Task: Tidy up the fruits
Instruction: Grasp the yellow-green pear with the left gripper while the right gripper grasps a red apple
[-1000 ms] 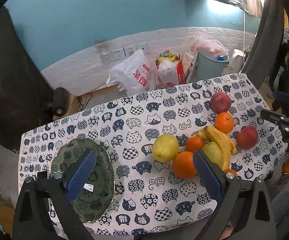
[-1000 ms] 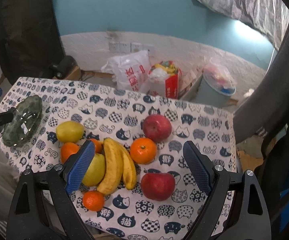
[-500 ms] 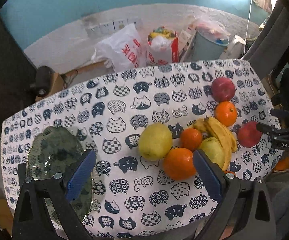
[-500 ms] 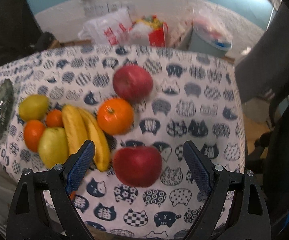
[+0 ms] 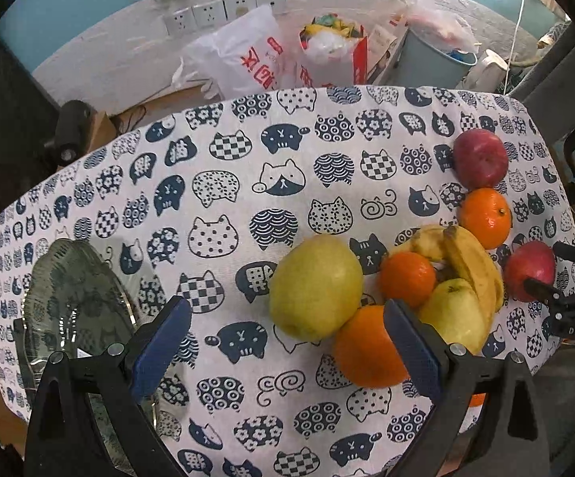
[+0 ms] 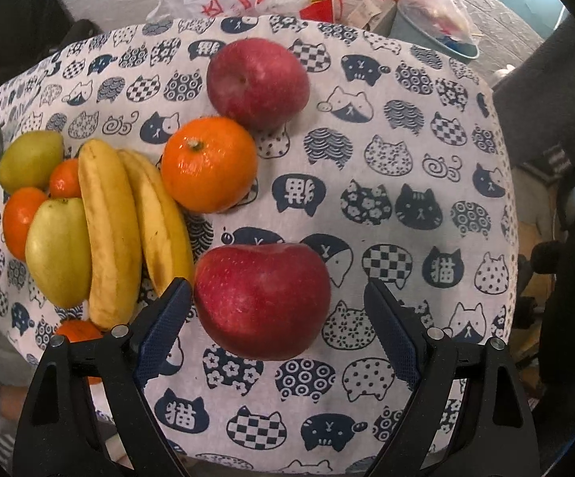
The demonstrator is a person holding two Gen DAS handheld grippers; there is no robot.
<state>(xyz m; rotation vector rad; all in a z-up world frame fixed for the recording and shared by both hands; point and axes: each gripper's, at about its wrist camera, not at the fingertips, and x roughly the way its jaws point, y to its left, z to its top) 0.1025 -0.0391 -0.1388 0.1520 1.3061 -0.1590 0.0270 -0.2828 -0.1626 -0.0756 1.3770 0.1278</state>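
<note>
The fingers (image 6: 162,328) of the right gripper (image 6: 277,330) stand wide apart and hold nothing; a red apple (image 6: 263,300) sits on the desk (image 6: 406,151) between them, nearer the left finger, and whether it touches that pad cannot be told. The fingers (image 5: 160,351) of the left gripper (image 5: 283,351) are spread wide and empty too, above the cat-print cloth (image 5: 228,198).

In the right wrist view a second red apple (image 6: 259,81) lies farther back, touching an orange (image 6: 209,163). Two bananas (image 6: 128,222) lie side by side to the left, their near ends partly behind the left finger. Beside them sits a green pear-like fruit (image 6: 59,250), then two small oranges (image 6: 21,218) and another yellow-green fruit (image 6: 31,159). One more orange (image 6: 78,330) is half hidden behind the gripper's frame.

In the left wrist view a big yellow-green fruit (image 5: 315,286) touches an orange (image 5: 367,348) whose right side the finger covers. A dark glass plate (image 5: 72,302) lies at the desk's left end, its near part hidden by the gripper. The right gripper (image 5: 566,306) is seen at the right edge, cut off.
</note>
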